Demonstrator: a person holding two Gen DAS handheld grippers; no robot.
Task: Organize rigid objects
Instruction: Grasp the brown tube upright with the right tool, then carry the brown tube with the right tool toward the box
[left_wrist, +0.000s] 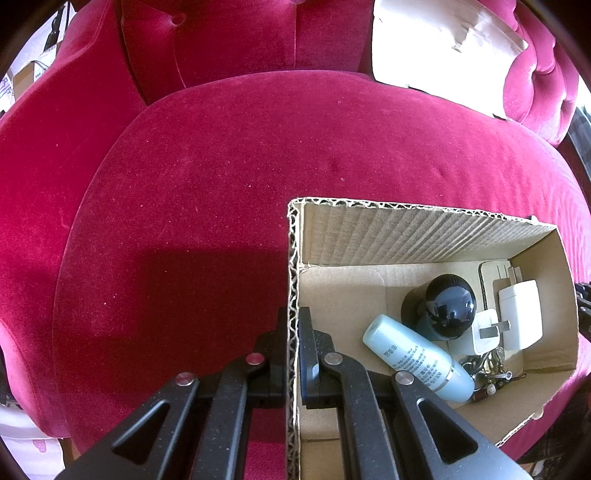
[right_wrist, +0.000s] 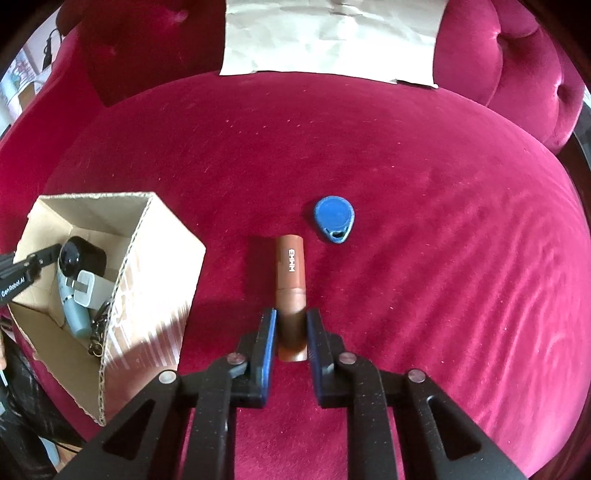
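The left gripper (left_wrist: 293, 332) clamps the cardboard box (left_wrist: 424, 232) wall on the red sofa cushion (right_wrist: 424, 221). The right gripper (right_wrist: 290, 325) pinches the brown tube (right_wrist: 291, 273) lying beside a blue key fob (right_wrist: 334, 218).

Right gripper (right_wrist: 290, 325) fingers (right_wrist: 266, 339) clamped on brown tube (right_wrist: 290, 273), blue key fob (right_wrist: 334, 218) just beyond

Tube (right_wrist: 291, 291) near end hidden between right gripper (right_wrist: 291, 332) pads.
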